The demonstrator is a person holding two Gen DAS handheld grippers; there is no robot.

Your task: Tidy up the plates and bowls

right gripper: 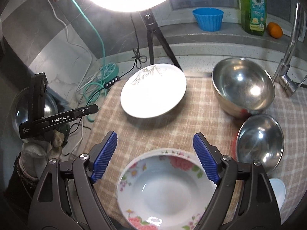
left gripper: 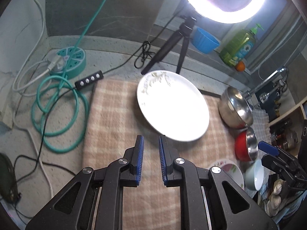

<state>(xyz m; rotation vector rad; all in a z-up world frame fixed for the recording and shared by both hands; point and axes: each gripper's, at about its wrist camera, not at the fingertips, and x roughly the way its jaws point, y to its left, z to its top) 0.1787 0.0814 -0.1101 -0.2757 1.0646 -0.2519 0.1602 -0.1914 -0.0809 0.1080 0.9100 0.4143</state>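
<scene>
On the checked cloth, your right tongs stand wide above the flowered bowl, gripping nothing; left tongs are nearly closed, empty. Judged next: grip the bowl's rim, stack near the white plate.

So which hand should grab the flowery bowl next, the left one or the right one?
Probably the right. The right gripper is open, and the flowery bowl lies just below its spread fingers. The left gripper is nearly shut, holds nothing, and points at the checked cloth near the white plate.
</scene>
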